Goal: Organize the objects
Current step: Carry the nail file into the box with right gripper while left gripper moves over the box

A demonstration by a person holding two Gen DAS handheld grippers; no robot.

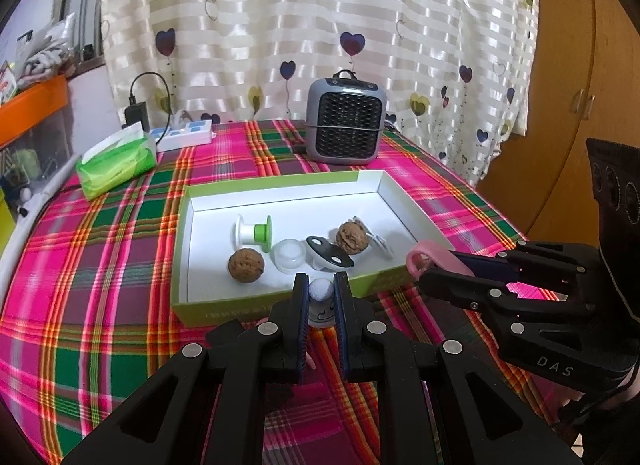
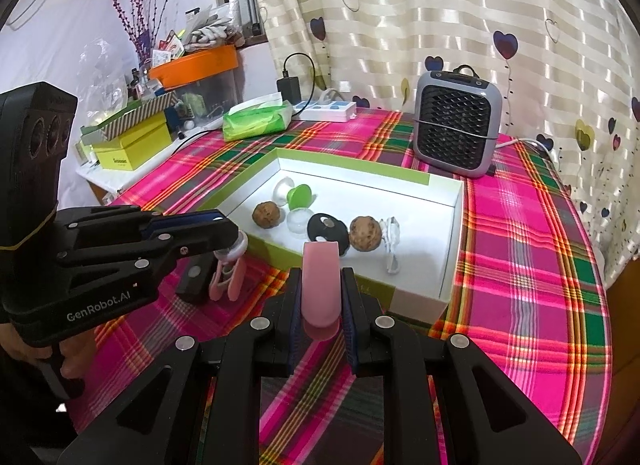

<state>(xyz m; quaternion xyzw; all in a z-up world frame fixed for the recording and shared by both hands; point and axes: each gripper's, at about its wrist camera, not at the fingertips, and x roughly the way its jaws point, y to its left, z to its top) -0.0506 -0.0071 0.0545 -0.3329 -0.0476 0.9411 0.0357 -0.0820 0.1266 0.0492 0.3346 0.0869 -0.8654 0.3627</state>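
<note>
An open green box with a white inside (image 1: 182,249) (image 2: 450,261) lies on the plaid table. In it are two walnuts (image 1: 246,265) (image 1: 351,238), a white and green spool (image 1: 254,231), a clear cap (image 1: 289,255), a black disc piece (image 1: 328,255) and a white clip (image 1: 380,243). My left gripper (image 1: 321,285) (image 2: 230,235) hovers just before the box's near wall, shut on a small white-headed item with pink legs (image 1: 321,290) (image 2: 231,271). To its right my right gripper (image 2: 322,277) (image 1: 434,275) is shut on a pink strip with a looped end (image 2: 320,285) (image 1: 422,259).
A grey fan heater (image 1: 346,125) (image 2: 458,127) stands behind the box. A green tissue pack (image 1: 116,163), a white power strip (image 1: 184,135) and a black charger (image 1: 136,113) sit at the back left. Cluttered boxes (image 2: 132,145) flank the table's left edge; a curtain hangs behind.
</note>
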